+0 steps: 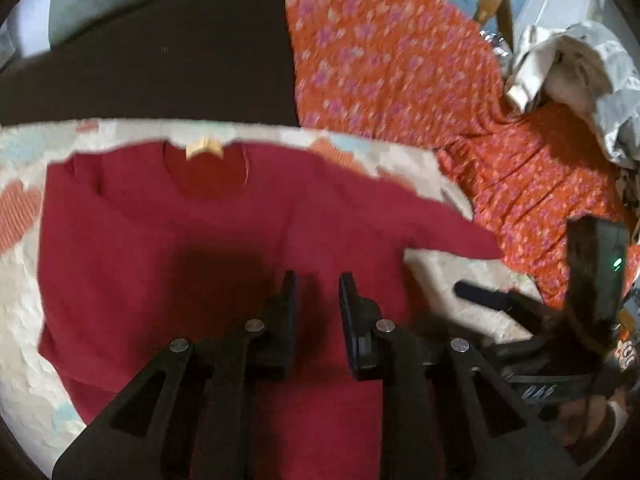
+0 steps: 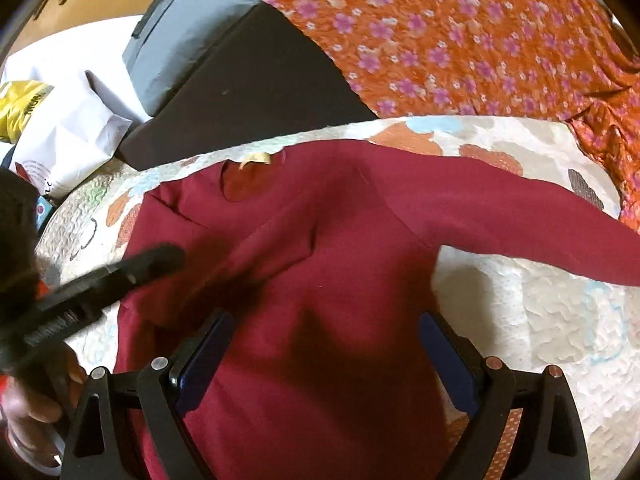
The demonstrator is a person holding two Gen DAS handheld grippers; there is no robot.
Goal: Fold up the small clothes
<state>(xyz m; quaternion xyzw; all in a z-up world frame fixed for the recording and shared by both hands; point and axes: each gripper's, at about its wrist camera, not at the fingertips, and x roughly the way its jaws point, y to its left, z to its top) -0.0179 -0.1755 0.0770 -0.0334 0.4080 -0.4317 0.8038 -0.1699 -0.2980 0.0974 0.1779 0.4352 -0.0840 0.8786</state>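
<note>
Red shirt (image 2: 320, 280) on quilt (image 2: 540, 320), one sleeve folded in.
Other sleeve, body left; left gripper (image 1: 318, 284) narrow, empty; right gripper (image 2: 326, 328) wide.

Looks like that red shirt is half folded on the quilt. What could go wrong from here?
The long sleeve lies stretched toward the orange floral cloth, so a grab there might catch both. The left gripper and right gripper hover close together over the red shirt and might collide.
</note>
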